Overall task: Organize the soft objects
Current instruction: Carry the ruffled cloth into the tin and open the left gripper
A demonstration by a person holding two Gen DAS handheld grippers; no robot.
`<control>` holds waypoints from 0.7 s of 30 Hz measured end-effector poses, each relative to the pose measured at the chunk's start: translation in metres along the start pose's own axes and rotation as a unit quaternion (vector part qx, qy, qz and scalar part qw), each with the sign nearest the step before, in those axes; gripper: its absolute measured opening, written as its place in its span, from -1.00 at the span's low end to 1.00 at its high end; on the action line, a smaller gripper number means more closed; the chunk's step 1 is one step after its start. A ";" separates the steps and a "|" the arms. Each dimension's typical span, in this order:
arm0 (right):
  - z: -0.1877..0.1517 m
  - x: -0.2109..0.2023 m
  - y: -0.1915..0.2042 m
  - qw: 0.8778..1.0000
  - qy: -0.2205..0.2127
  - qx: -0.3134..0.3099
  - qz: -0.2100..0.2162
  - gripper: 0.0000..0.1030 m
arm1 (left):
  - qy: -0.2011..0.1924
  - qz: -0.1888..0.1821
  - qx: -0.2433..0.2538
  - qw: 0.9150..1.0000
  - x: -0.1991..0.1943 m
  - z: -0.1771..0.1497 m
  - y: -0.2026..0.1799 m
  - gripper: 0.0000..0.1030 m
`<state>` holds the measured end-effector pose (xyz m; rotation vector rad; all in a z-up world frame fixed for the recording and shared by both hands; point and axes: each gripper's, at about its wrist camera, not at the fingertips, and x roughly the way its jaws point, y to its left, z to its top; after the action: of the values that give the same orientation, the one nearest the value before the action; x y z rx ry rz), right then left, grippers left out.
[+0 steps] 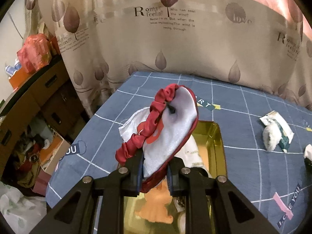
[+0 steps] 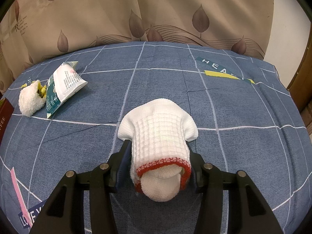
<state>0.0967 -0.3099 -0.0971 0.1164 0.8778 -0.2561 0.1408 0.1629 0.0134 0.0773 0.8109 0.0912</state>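
My left gripper (image 1: 155, 162) is shut on a white satin eye mask with a dark red ruffled band (image 1: 165, 128) and holds it up above a gold metal tray (image 1: 218, 136). An orange soft toy (image 1: 156, 206) and a white fabric piece (image 1: 195, 154) lie in the tray. My right gripper (image 2: 159, 152) is shut on a white knitted sock with a red cuff (image 2: 159, 136), whose toe end rests on the blue checked tablecloth (image 2: 234, 101). A fluffy white sock (image 2: 30, 99) lies at the far left of the right wrist view; it also shows in the left wrist view (image 1: 270, 136).
A white and green plastic packet (image 2: 62, 85) lies beside the fluffy sock. A dark red box (image 2: 4, 115) sits at the left table edge. A leaf-print curtain (image 1: 175, 39) hangs behind the table. Cardboard boxes and clutter (image 1: 35, 136) stand on the floor to the left.
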 end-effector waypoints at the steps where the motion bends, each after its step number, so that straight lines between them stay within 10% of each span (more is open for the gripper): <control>1: 0.000 0.000 -0.001 1.000 0.000 0.000 0.000 -0.08 | 0.001 0.002 0.002 1.000 0.004 0.001 -0.002 -0.62; 21: 0.000 0.000 0.000 1.000 0.000 -0.001 -0.001 -0.07 | 0.035 -0.060 0.003 0.998 0.026 -0.021 -0.019 0.08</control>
<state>0.0967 -0.3095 -0.0972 0.1147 0.8780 -0.2572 0.1438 0.1475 -0.0217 0.0308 0.8833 -0.0224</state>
